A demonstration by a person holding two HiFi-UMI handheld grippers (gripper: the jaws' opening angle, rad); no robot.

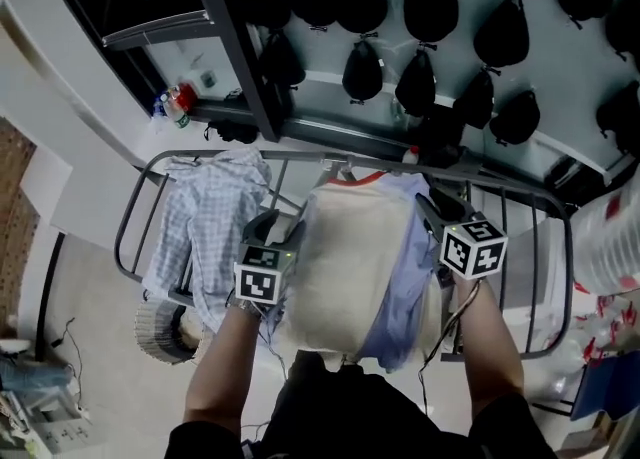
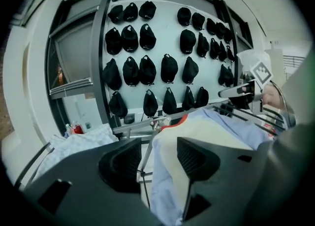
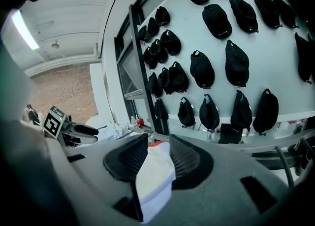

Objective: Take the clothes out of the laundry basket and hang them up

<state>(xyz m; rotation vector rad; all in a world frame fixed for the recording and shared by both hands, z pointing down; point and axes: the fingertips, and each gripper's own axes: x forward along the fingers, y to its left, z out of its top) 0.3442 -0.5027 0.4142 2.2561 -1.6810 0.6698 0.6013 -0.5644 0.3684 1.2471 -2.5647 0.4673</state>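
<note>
A cream and light-blue garment (image 1: 345,267) with a red collar hangs spread across the grey drying rack (image 1: 556,247) in the head view. My right gripper (image 1: 432,209) is at its right edge, shut on a fold of the pale cloth (image 3: 155,176), which is pinched between the ribbed pads (image 3: 184,158). My left gripper (image 1: 276,229) is at the garment's left edge, open; its jaws (image 2: 160,158) stand wide apart, with a rack bar (image 2: 145,153) and the cloth (image 2: 211,136) beyond them. A blue checked shirt (image 1: 205,212) is draped over the rack's left end.
Rows of black caps (image 1: 430,2) hang on the pale wall behind the rack. A dark upright post (image 1: 240,37) rises at the back left, with small bottles (image 1: 178,102) on a ledge beside it. A round ribbed basket (image 1: 160,332) stands on the floor under the checked shirt.
</note>
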